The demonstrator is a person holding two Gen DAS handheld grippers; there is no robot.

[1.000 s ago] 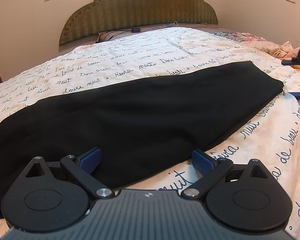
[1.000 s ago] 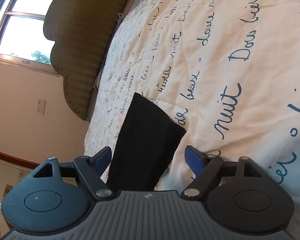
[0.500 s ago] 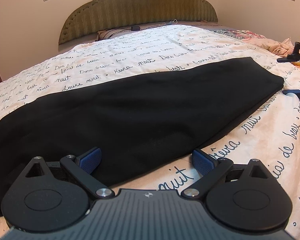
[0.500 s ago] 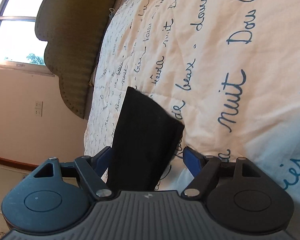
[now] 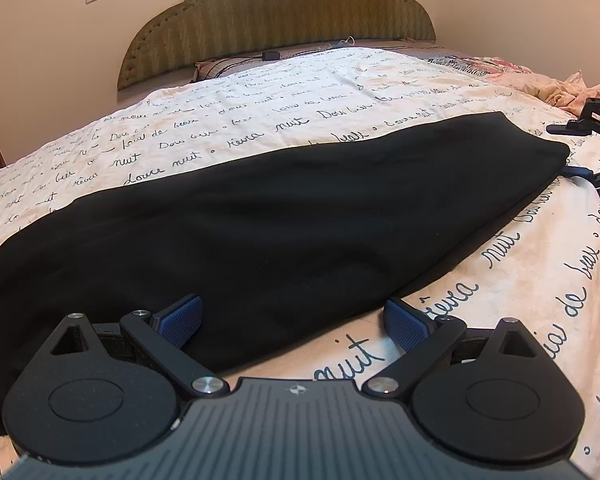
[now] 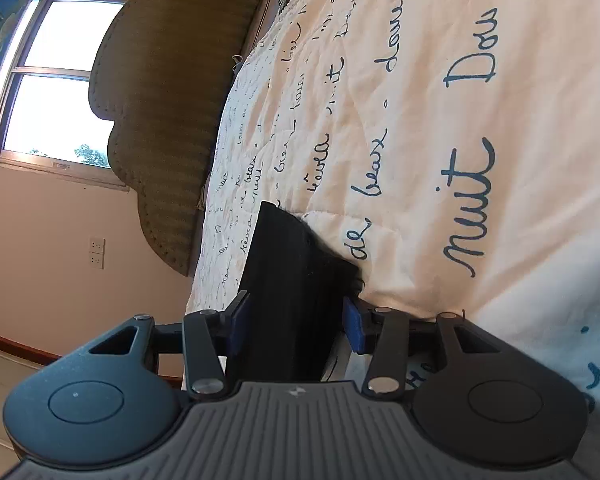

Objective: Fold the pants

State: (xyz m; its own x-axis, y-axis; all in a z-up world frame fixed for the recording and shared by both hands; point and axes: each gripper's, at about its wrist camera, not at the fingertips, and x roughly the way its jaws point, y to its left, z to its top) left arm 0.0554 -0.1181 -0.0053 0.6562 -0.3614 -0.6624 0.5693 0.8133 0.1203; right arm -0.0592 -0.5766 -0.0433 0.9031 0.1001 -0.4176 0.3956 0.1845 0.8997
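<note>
I have the black pants (image 5: 284,216) lying flat across the bed's printed cover (image 5: 540,300), one long folded strip running from the cover's left edge, as my left wrist camera sees it, over to the right side, where the narrow end stops short of the cover's right edge. The padded headboard (image 5: 276,20) stands well beyond them, with a band of bare lettered cover between.

My left gripper (image 5: 292,316) hovers at the near long edge of the pants with its jaws spread wide. The left blue pad (image 5: 182,316) sits over black cloth and the right one over bare cover, so the hem line passes diagonally between them. Neither pad presses on the fabric.

My right gripper (image 6: 298,322) is at the narrow end of the pants (image 6: 292,280), also visible at the far right of the left view as black linkage just beside that end. In its own camera the view is rolled, with the headboard (image 6: 168,120) and window (image 6: 48,80) off to the left. Its jaws have just been closing and now stand fairly narrow, with the end of the pants between them. The left pad (image 6: 240,320) lies against one side of the cloth; the right pad (image 6: 354,328) is just beside the other side, and I cannot tell whether it touches. I cannot say if the cloth is gripped.
</note>
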